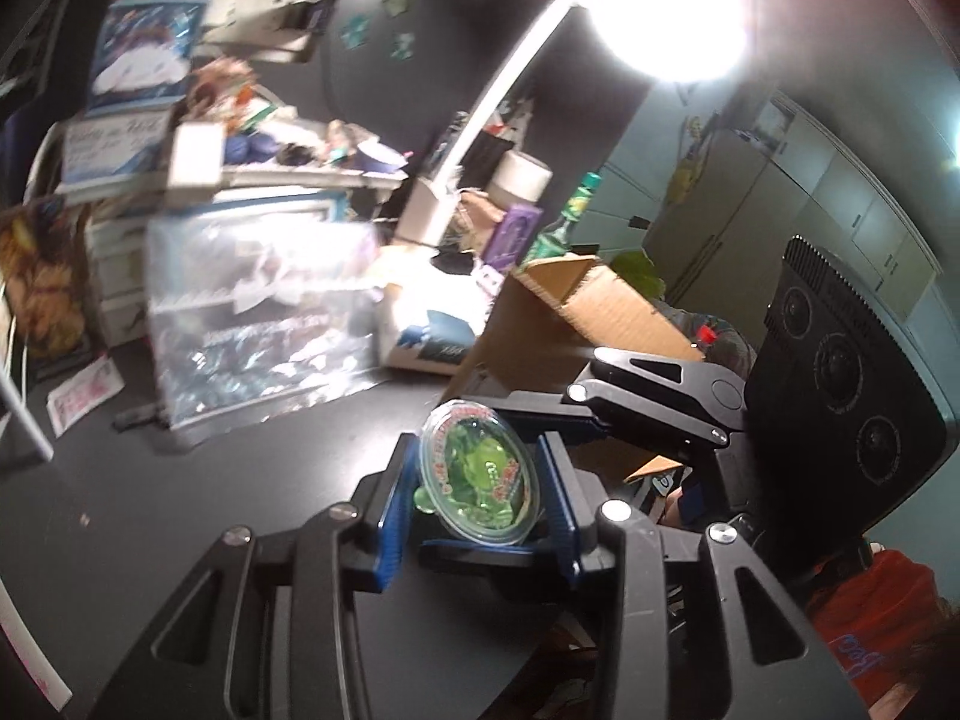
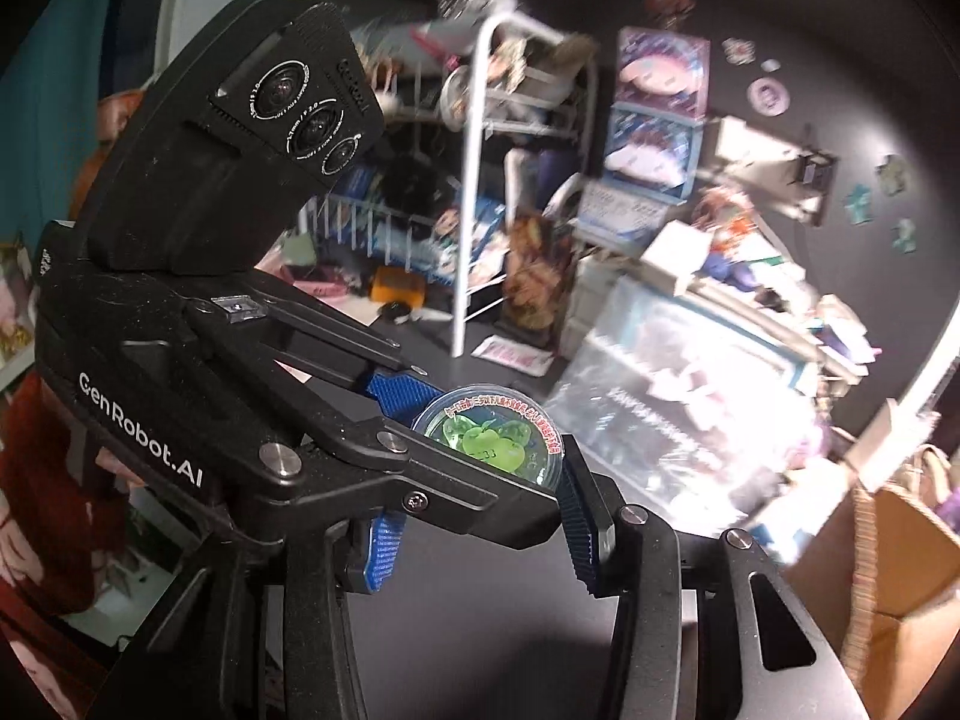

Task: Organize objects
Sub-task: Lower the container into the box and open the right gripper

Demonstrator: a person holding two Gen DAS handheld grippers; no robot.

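Note:
A small round jelly cup (image 1: 478,476) with green contents and a clear printed lid sits between the blue pads of my left gripper (image 1: 477,498), held above the dark table. The right gripper (image 1: 522,420) reaches in from the right, its blue fingers crossing around the same cup. In the right wrist view the cup (image 2: 492,435) lies between my right gripper's (image 2: 480,516) blue pads, with the left gripper (image 2: 456,420) clamped across it from the left. Both grippers appear closed against the cup.
An open cardboard box (image 1: 576,312) stands just behind the grippers, also visible in the right wrist view (image 2: 888,564). A shiny foil bag (image 1: 264,312), a white lamp arm (image 1: 480,114), a green bottle (image 1: 570,216) and a white wire rack (image 2: 480,192) crowd the dark table (image 1: 210,510).

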